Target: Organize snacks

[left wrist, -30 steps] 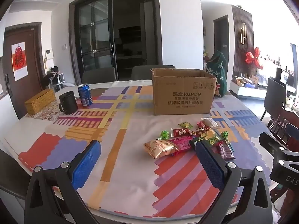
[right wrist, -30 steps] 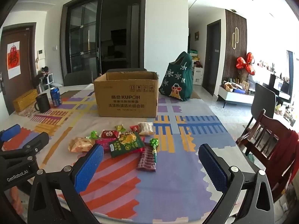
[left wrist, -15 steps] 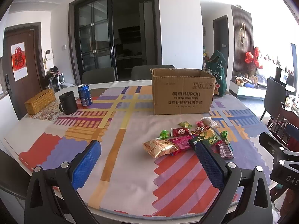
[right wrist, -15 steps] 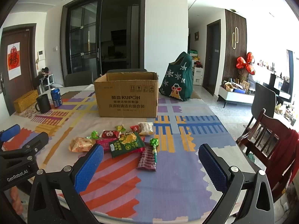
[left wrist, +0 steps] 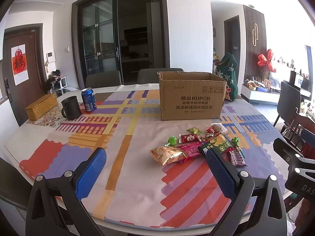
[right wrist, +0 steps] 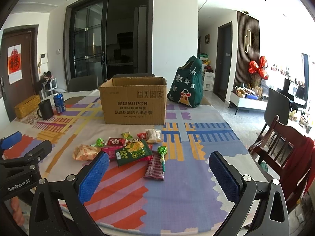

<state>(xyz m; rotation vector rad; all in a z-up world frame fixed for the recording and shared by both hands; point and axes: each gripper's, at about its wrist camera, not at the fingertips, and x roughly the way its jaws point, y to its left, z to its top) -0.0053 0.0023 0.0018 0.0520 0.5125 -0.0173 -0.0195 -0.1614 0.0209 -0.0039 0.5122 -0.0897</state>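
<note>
Nothing has changed over the last second: we hold both the left gripper (left wrist: 155, 163) and right gripper (right wrist: 159, 168) with fingers spread, empty, above the surface's (left wrist: 137, 177) near edge; the snacks (right wrist: 126, 149) lie loose mid-surface before the cardboard box (right wrist: 133, 102), sorting unstarted

Both grippers, left gripper (left wrist: 155, 168) and right gripper (right wrist: 158, 172), are black-framed with blue textured pads (right wrist: 93, 179) (silver screws).

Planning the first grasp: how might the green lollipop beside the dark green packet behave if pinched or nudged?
The green lollipop has a round wrapped head, so it may roll or pivot when nudged. Its thin stick lies across the striped packet, so a pinch there could slip or snag both.
</note>
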